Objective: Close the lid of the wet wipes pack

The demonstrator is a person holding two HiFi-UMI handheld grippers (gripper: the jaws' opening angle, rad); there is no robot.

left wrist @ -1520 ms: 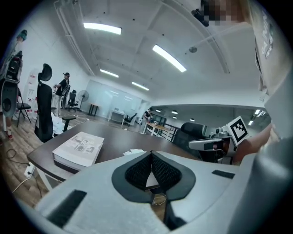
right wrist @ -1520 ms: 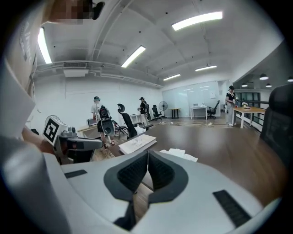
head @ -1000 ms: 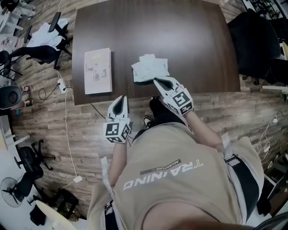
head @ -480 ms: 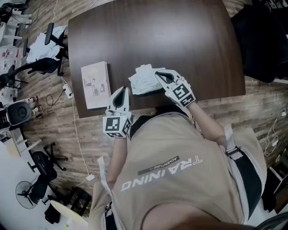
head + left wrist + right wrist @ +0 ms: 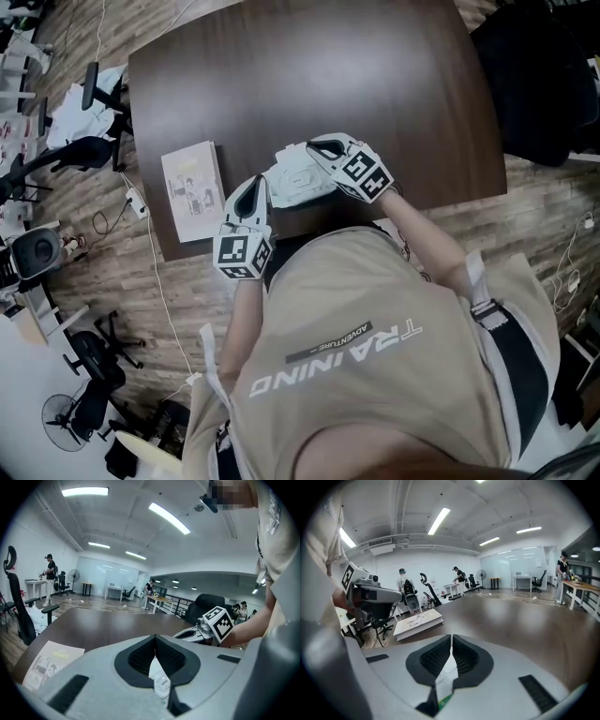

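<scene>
The white wet wipes pack (image 5: pixel 298 178) lies near the front edge of the dark brown table (image 5: pixel 309 75). My right gripper (image 5: pixel 313 143) lies over the pack's right and far side, jaws shut, tips pointing left. My left gripper (image 5: pixel 261 180) is at the pack's left edge, jaws also shut. In the left gripper view the pack's lid with an "OPEN" tab (image 5: pixel 161 682) shows below the closed tips (image 5: pixel 154 638), and the right gripper (image 5: pixel 206 625) is beyond it. In the right gripper view a white and green bit of the pack (image 5: pixel 444 679) shows under the closed tips (image 5: pixel 451 638).
A pale book (image 5: pixel 192 178) lies on the table left of the pack; it also shows as a book (image 5: pixel 417 620) in the right gripper view. Office chairs (image 5: pixel 80 150) and a cable (image 5: pixel 155 272) are on the wooden floor at the left. A black chair (image 5: pixel 548 84) stands at the right.
Both grippers moved forward to the pack: the right one from the table's front edge onto the pack, the left one from off the table up to the pack's left edge.
</scene>
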